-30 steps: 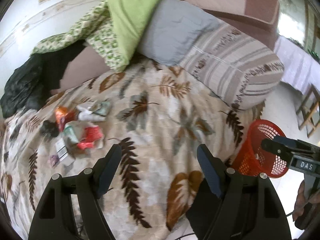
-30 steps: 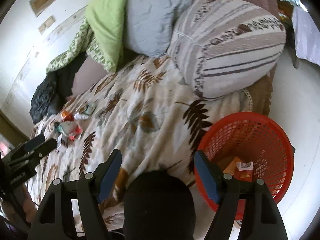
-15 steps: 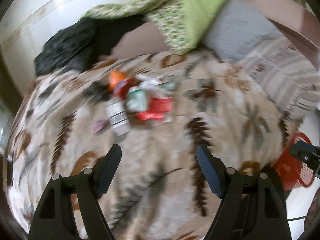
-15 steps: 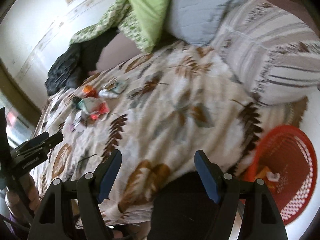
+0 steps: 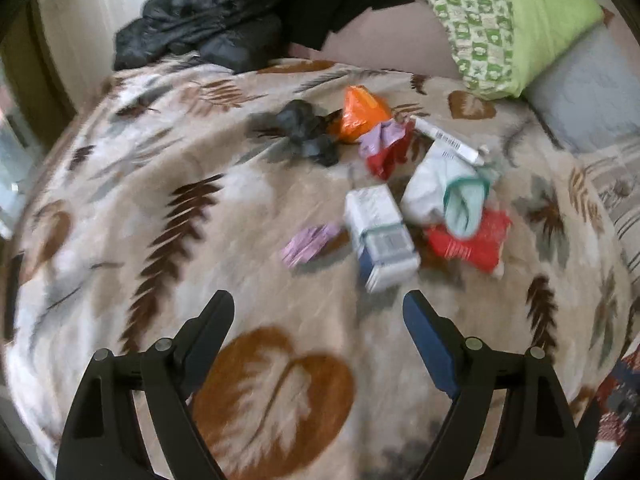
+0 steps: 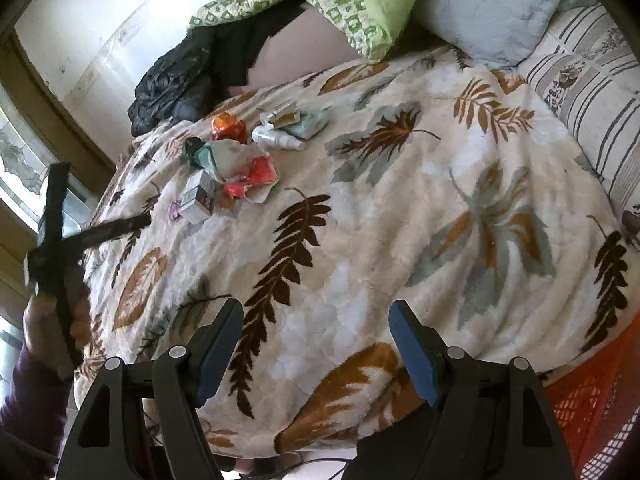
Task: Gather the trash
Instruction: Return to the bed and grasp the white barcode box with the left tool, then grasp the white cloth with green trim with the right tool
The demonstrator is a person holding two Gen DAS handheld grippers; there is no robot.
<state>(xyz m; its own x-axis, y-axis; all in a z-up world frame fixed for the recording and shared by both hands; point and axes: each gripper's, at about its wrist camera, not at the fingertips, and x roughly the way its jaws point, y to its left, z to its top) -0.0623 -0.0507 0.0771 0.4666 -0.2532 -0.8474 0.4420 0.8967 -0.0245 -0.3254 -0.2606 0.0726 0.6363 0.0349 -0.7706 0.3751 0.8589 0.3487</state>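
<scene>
A leaf-patterned blanket [image 5: 168, 208] covers the bed, and the trash lies in a loose pile on it, seen from both wrist cameras.

In the left wrist view, going left to right: a black jacket [image 5: 200, 12] is heaped at the far left edge of the bed. Nearer the centre sits a crumpled black bag [image 5: 308, 132], with an orange wrapper [image 5: 362, 110] just beside it on the right. Below them lie a small purple wrapper [image 5: 308, 242], then a white carton [image 5: 380, 236] on its side, then a white and green cloth-like piece [image 5: 448, 192] resting over a red wrapper [image 5: 472, 240]. A white tube [image 5: 448, 142] lies behind these. A green patterned pillow [image 5: 500, 20] and a grey pillow [image 5: 588, 100] are at the far right. The left gripper [image 5: 318, 318] hangs above the blanket just short of the carton, its 2 jaws spread wide and holding nothing.

In the right wrist view, the left gripper appears at the far left as a dark blurred shape, held in the person's left hand [image 6: 52, 316], pointing toward the pile. The pile sits upper left of centre. A striped pillow [image 6: 592, 92] lies at the right. The right gripper [image 6: 316, 326] is well apart from the trash, jaws wide and empty, and the red basket [image 6: 596, 404] shows at the lower right edge.
</scene>
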